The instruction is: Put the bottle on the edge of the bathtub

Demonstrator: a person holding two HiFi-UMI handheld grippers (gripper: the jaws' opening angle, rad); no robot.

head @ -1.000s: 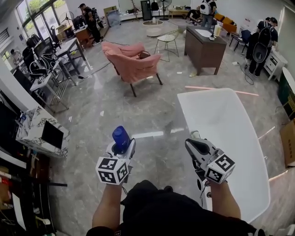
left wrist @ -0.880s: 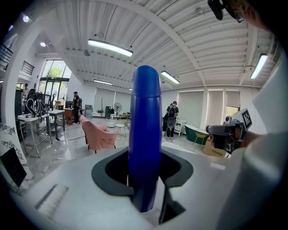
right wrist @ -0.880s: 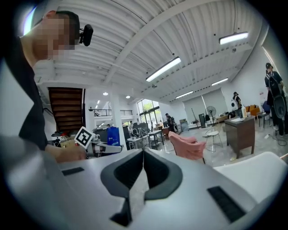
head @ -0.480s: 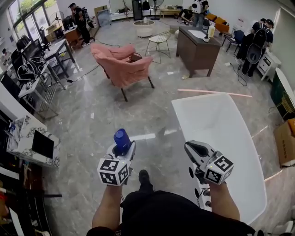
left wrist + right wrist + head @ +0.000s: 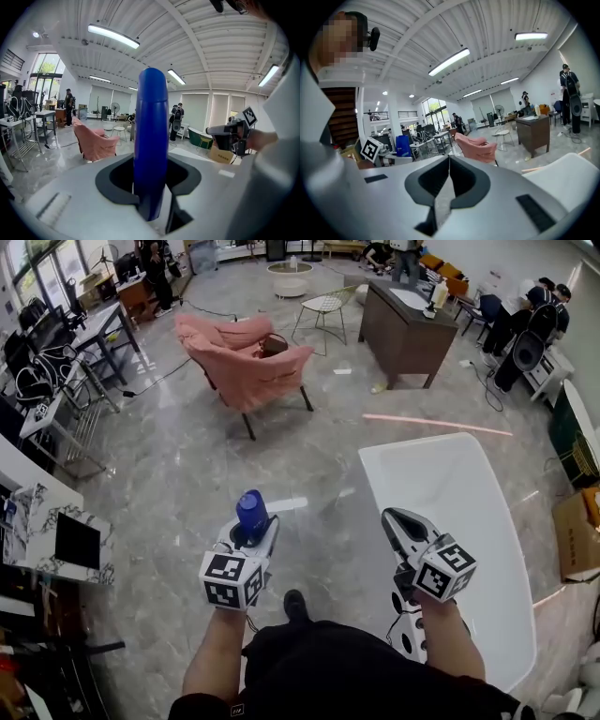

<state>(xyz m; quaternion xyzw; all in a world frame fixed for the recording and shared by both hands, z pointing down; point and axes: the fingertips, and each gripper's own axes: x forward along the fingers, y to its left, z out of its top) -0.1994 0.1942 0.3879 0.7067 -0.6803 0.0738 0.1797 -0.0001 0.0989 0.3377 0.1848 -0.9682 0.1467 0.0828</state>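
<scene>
- One big white bathtub (image 5: 448,493) is seen just in front of the right tongs (image 5: 392,518) and to their right. Its near edge is found just beside them.
- One pink armchair (image 5: 248,371) is set on the grey floor (image 5: 178,474), far in front of the left tongs (image 5: 253,538).
- One brown desk (image 5: 408,324) is seen far in front of the right tongs, well past the bathtub.
- The left tongs are held out over the floor, to the left of the bathtub. Their jaws are closed tight on the bottle (image 5: 251,512).
- The right tongs are held to the right of the left tongs, well apart from them. Their jaws are pressed together, and nothing is held between them.
- The blue bottle is held upright in the left tongs, with its top sticking up past the jaws. It is kept apart from the bathtub.
</scene>
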